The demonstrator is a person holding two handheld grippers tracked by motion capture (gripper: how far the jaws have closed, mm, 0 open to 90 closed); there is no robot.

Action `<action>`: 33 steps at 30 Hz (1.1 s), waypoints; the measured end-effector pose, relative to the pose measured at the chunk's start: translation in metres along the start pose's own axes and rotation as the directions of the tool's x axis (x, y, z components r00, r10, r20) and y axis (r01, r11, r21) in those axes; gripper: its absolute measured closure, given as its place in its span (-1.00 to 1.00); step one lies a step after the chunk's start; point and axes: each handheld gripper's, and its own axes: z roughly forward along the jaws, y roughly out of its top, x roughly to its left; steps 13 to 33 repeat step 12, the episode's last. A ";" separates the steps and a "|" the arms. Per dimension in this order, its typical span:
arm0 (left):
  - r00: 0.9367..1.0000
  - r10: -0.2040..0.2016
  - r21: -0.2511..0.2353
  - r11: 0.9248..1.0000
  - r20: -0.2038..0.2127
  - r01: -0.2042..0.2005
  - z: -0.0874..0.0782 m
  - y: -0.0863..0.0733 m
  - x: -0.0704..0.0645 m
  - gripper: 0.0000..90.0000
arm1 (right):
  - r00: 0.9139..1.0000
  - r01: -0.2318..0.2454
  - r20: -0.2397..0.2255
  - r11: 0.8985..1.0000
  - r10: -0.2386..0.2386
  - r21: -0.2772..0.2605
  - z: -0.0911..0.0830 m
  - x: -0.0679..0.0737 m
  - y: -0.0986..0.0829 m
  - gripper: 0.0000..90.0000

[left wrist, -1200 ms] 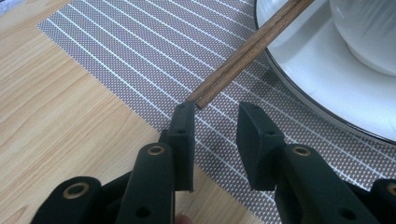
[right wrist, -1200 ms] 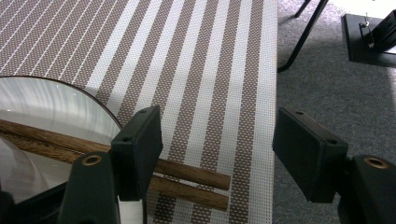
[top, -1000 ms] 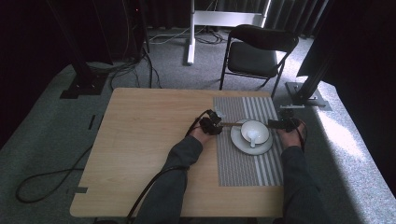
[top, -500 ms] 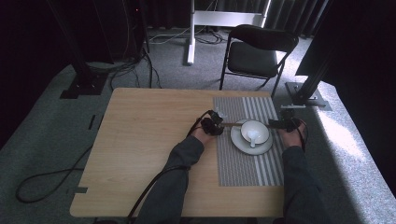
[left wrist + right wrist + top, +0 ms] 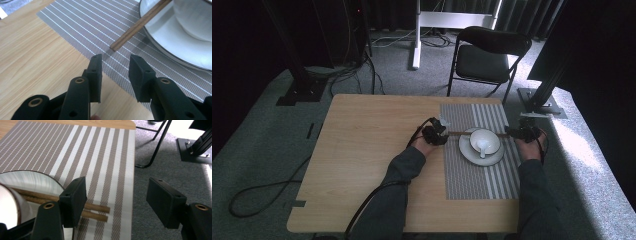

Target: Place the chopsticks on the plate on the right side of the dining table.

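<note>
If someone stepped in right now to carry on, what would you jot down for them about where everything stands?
Left gripper: open, holding nothing, just short of the chopsticks' near tip.
Right gripper: open wide, by the chopsticks' other ends.
Chopsticks: a pair lying across the plate behind the bowl, ends sticking out over the striped placemat. A spoon sits in the bowl.
Done: the setting looks laid out.
Left: probably only straightening the chopsticks, if anything.

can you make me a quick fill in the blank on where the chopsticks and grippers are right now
1. The chopsticks lie across the rim of the white ____.
2. The plate sits on a striped ____.
3. The left gripper has its jaws ____, just short of a chopstick end.
4. Inside the bowl on the plate rests a white ____.

Missing words: plate; placemat; open; spoon
</note>
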 end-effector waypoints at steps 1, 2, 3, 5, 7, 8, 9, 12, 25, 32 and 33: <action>1.000 0.003 -0.005 1.000 0.000 -0.003 -0.004 -0.001 -0.001 0.41 | 1.000 0.000 0.000 1.000 0.000 0.000 0.000 0.000 0.000 -0.29; 1.000 0.000 -0.017 1.000 0.002 0.000 -0.012 -0.003 -0.001 0.40 | 1.000 0.008 -0.001 1.000 -0.008 -0.013 -0.008 0.000 -0.003 -0.30; 1.000 -0.004 -0.019 1.000 0.004 0.004 -0.016 -0.005 -0.002 0.40 | 1.000 0.010 -0.001 1.000 -0.010 -0.021 -0.011 0.000 -0.004 -0.30; 1.000 -0.006 -0.023 1.000 -0.002 0.006 -0.023 -0.009 -0.001 0.39 | 1.000 0.012 -0.006 0.999 -0.012 -0.044 -0.021 0.002 -0.008 -0.30; 1.000 -0.010 -0.027 1.000 -0.002 0.010 -0.028 -0.011 -0.001 0.39 | 1.000 0.014 -0.011 0.998 -0.015 -0.068 -0.030 0.003 -0.012 -0.30; 1.000 -0.020 -0.036 0.999 -0.005 0.020 -0.036 -0.015 0.001 0.38 | 1.000 0.021 -0.011 0.997 -0.022 -0.075 -0.034 0.004 -0.015 -0.30; 1.000 -0.020 -0.036 0.999 -0.005 0.020 -0.036 -0.015 0.001 0.38 | 1.000 0.027 -0.011 0.996 -0.028 -0.082 -0.039 0.006 -0.017 -0.30; 0.999 -0.030 -0.054 0.998 -0.012 0.030 -0.051 -0.022 0.003 0.38 | 0.999 0.046 -0.013 0.993 -0.047 -0.112 -0.054 0.009 -0.021 -0.30; 0.999 -0.030 -0.054 0.998 -0.012 0.030 -0.051 -0.022 0.003 0.38 | 0.999 0.046 -0.013 0.993 -0.047 -0.112 -0.054 0.009 -0.021 -0.30; 0.999 -0.030 -0.054 0.998 -0.012 0.030 -0.051 -0.022 0.003 0.38 | 0.999 0.046 -0.013 0.993 -0.047 -0.112 -0.054 0.009 -0.021 -0.30; 0.999 -0.030 -0.054 0.998 -0.012 0.030 -0.051 -0.022 0.003 0.38 | 0.999 0.046 -0.013 0.993 -0.047 -0.112 -0.054 0.009 -0.021 -0.30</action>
